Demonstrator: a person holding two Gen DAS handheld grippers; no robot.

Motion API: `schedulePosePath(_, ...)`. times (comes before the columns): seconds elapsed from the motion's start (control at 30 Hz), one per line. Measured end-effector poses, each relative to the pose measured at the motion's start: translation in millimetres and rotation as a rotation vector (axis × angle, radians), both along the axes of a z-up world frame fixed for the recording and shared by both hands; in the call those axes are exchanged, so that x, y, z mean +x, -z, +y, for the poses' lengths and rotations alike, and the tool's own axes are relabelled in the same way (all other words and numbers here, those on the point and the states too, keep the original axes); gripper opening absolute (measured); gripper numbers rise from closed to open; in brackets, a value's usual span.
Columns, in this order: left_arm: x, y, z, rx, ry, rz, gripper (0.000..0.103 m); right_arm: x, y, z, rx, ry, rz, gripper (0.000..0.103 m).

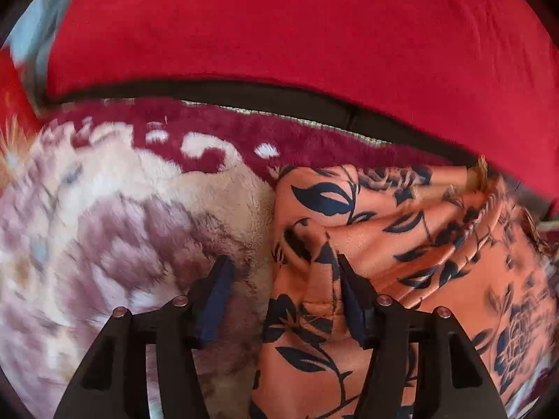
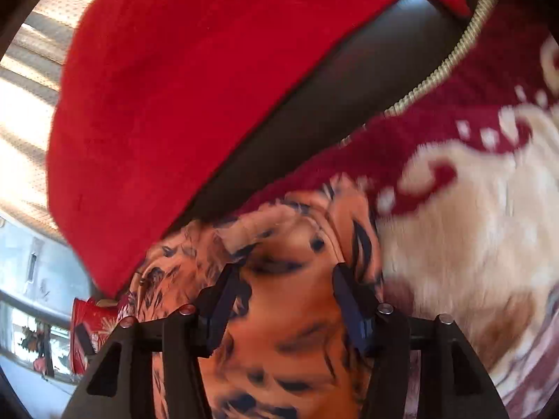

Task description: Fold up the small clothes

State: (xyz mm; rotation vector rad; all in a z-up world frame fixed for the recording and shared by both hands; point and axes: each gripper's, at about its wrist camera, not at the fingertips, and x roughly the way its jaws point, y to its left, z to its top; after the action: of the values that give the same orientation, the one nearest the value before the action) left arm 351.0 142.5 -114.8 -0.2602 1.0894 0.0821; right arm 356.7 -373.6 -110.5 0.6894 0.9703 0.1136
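Note:
A small orange garment with dark blue leaves and flowers [image 1: 401, 244] lies crumpled on a plush maroon and cream blanket [image 1: 122, 209]. My left gripper [image 1: 283, 274] hangs over the garment's left edge with its jaws apart. A raised fold of the cloth stands against the right finger [image 1: 353, 289], while the left finger [image 1: 218, 289] is over the blanket; neither pad presses on cloth. In the right wrist view the same garment [image 2: 297, 331] is blurred and fills the space under my right gripper [image 2: 286, 284], whose jaws also stand apart without pinching it.
A thick red cover [image 1: 279, 24] lies beyond the blanket across a dark gap [image 1: 244, 92]; it also shows in the right wrist view [image 2: 174, 87]. The blanket has a corded trim [image 2: 447, 63]. At the far left, a red packet [image 2: 84, 331] and a window.

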Motion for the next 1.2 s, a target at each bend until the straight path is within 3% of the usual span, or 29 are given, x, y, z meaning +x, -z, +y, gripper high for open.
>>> schedulePosePath(0.07,-25,-18,10,0.002,-0.024,-0.093,0.063,-35,-13,6,-0.082,-0.028,-0.069,0.061)
schedulePosePath(0.1,-38,-29,13,0.022,-0.032,-0.136,0.063,-49,-18,6,-0.105,-0.029,-0.088,0.067)
schedulePosePath(0.2,-91,-70,17,0.095,-0.08,-0.299,0.069,-96,-29,-1,-0.074,-0.014,-0.122,0.069)
schedulePosePath(0.27,-130,-81,16,0.053,-0.098,-0.338,0.079,-125,-31,5,-0.026,-0.015,-0.129,0.071)
schedulePosePath(0.37,-166,-65,1,-0.127,-0.06,-0.303,0.081,-148,-23,18,-0.003,-0.024,-0.114,0.076)
schedulePosePath(0.43,-168,-38,-15,-0.207,-0.042,-0.23,0.083,-148,-1,27,0.093,0.004,-0.059,0.078)
schedulePosePath(0.5,-159,-13,-23,-0.205,-0.103,-0.144,0.083,-143,17,27,0.175,0.092,0.009,0.078)
schedulePosePath(0.53,-156,-4,-23,-0.217,-0.146,-0.108,0.083,-145,18,26,0.198,0.148,-0.009,0.079)
schedulePosePath(0.63,-146,-2,-20,-0.26,-0.291,-0.151,0.086,-141,19,22,0.25,0.21,-0.018,0.081)
schedulePosePath(0.77,-111,4,-24,-0.234,-0.347,-0.092,0.094,-121,18,17,0.235,0.278,-0.018,0.081)
schedulePosePath(0.8,-106,2,-27,-0.213,-0.344,-0.093,0.094,-113,16,17,0.207,0.281,-0.026,0.073)
schedulePosePath(0.83,-100,0,-29,-0.188,-0.323,-0.084,0.047,-102,15,18,0.171,0.271,-0.022,0.03)
schedulePosePath(0.87,-88,-2,-33,-0.216,-0.237,-0.047,0.021,-94,15,18,0.152,0.258,-0.001,0.013)
schedulePosePath(0.93,-82,-21,-34,-0.196,-0.234,-0.042,0.02,-76,-4,25,0.062,0.214,0.02,0.013)
schedulePosePath(1.03,-87,-87,-33,-0.197,-0.186,-0.171,0.021,-84,-67,38,-0.028,0.138,-0.092,0.011)
schedulePosePath(1.1,-104,-130,-36,-0.168,-0.153,-0.268,0.021,-101,-115,47,-0.067,0.099,-0.181,0.011)
schedulePosePath(1.2,-143,-155,-41,-0.179,-0.109,-0.341,0.021,-147,-154,52,-0.11,0.081,-0.27,0.011)
